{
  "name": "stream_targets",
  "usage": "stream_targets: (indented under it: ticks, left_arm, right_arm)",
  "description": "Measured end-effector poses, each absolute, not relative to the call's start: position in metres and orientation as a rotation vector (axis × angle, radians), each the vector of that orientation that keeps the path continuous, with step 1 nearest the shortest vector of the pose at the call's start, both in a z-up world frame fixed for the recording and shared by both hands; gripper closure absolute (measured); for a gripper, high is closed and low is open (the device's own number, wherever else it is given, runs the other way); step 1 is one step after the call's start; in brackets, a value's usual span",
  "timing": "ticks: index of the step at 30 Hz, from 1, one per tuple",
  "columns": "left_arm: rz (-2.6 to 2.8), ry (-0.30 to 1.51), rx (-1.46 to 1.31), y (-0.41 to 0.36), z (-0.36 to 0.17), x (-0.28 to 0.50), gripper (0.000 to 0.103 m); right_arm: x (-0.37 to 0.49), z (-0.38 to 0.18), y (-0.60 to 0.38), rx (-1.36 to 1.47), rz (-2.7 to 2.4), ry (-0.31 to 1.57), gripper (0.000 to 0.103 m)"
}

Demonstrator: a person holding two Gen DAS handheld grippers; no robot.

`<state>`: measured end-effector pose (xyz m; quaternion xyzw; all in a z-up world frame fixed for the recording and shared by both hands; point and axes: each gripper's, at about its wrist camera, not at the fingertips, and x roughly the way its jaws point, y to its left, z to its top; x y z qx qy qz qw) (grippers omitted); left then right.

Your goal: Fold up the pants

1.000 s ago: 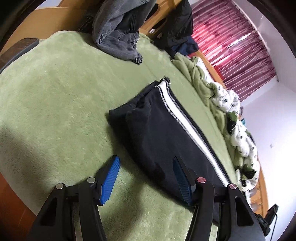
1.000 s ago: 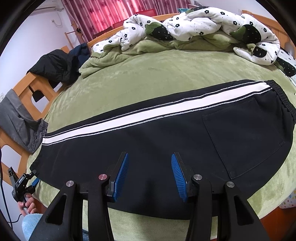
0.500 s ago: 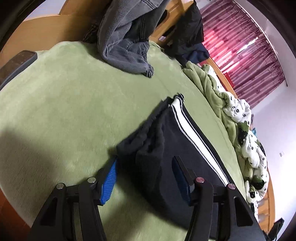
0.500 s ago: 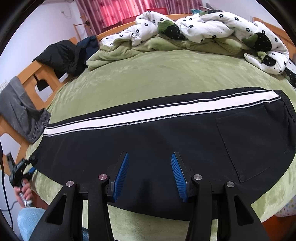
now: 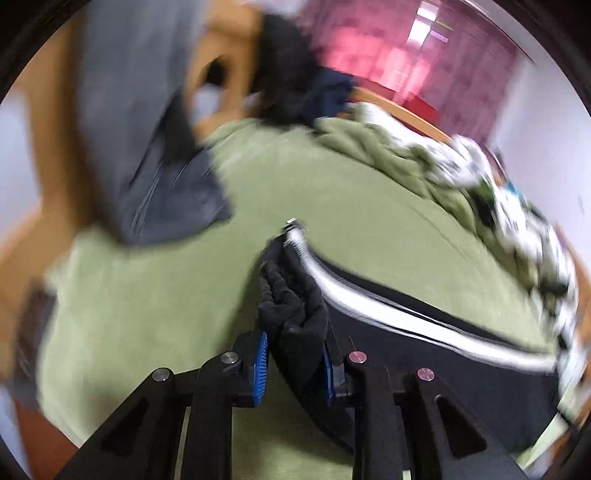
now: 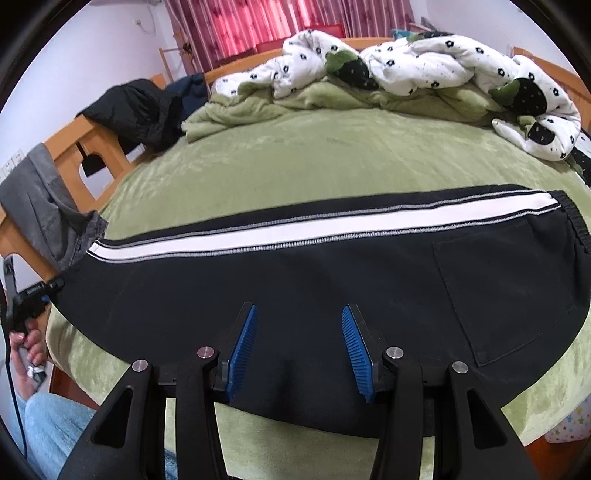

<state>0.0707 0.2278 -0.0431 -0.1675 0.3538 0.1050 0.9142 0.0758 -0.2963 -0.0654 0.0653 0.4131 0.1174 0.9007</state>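
Observation:
Black pants (image 6: 314, 280) with a white side stripe lie stretched across the green bed cover (image 6: 314, 155), waistband at the right, cuffs at the left. My left gripper (image 5: 295, 363) is closing on the bunched cuff end (image 5: 291, 306), which sits pinched between the blue pads and lifted off the cover. In the right wrist view that left gripper (image 6: 44, 291) shows at the far left edge, a hand below it. My right gripper (image 6: 299, 343) hovers open over the near edge of the pants' middle, nothing between its pads.
A rumpled white flowered duvet (image 6: 424, 59) and green blanket (image 6: 258, 107) lie along the far side. Grey trousers (image 6: 40, 206) and a dark jacket (image 6: 136, 110) hang on the wooden bed frame (image 6: 85, 147) at the left. Red curtains (image 6: 240, 26) hang behind.
My left gripper slid onto the cuff end, closed on it and rose, rolling; its view is now blurred. The cuff is bunched and lifted. The right gripper stayed put.

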Motion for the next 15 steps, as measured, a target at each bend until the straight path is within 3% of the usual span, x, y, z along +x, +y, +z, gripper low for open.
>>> stream_targets:
  ticks: [5,8,11,15]
  left_arm:
    - [0.094,0.659,-0.171,0.135,0.009,0.082,0.081]
    - [-0.006,0.643,-0.121,0.066,0.013,0.091,0.082]
    - [-0.148,0.688,-0.107,-0.01,-0.01,0.1,0.082]
    - [-0.286,0.838,-0.153,-0.089,-0.08,0.103,0.082]
  right_arm:
    - [0.075,-0.063,-0.304,0.089,0.136,0.821,0.056]
    - [0.07,-0.064,-0.319,0.066,0.089,0.806,0.056]
    - [0.065,-0.07,-0.339,0.058,-0.015,0.814,0.056]
    - [0.058,-0.072,-0.364,0.142,-0.025,0.819,0.056]
